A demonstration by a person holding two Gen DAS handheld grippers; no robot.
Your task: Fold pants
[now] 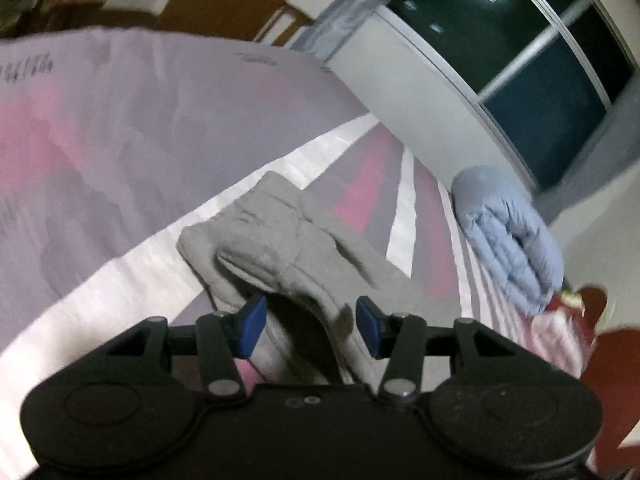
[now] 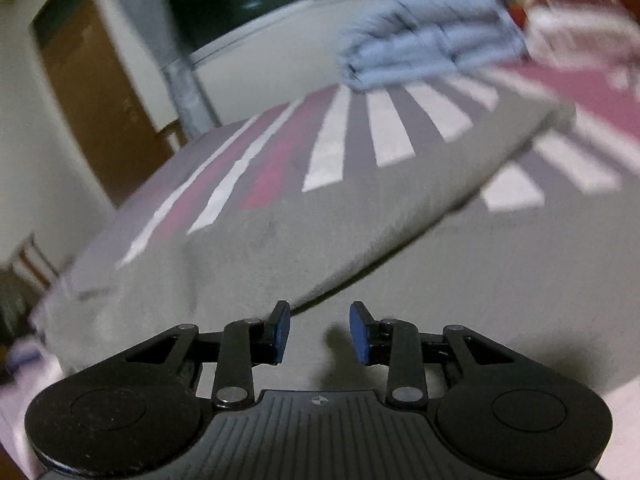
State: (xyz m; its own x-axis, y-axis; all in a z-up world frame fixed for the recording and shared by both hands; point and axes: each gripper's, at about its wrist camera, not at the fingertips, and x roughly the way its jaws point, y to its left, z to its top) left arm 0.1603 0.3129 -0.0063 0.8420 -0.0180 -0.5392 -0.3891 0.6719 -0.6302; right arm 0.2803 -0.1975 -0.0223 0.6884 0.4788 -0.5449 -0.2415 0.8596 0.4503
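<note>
Two grippers: both seen from their own wrist cameras, low in each frame.
Left gripper (image 1: 310,327): jaws apart, blue pads either side of a grey fold that runs between them; I cannot tell whether a pad touches the cloth.
Right gripper (image 2: 320,332): jaws apart, nothing between them, poised just over the grey cloth with a dark shadow under them.
Pants (image 1: 288,240): grey, soft, lying bunched in the lower middle of the left view; in the right view the same cloth (image 2: 360,232) fills the centre and lower half, one layer folded over another with a raised edge running up toward the right.
Bed cover (image 1: 120,140): lilac with pink patches and white stripes, under the pants; fanned white and pink stripes sit in the upper middle of the right view.
Blue bundle (image 1: 508,236): a pale blue folded quilt, right of centre in the left view, well apart from the pants; upper right in the right view (image 2: 424,36).
Window (image 1: 532,52): dark glass, upper right of the left view.
Door (image 2: 92,92): brown wood, upper left of the right view.
Sharpness: both frames blurred.
</note>
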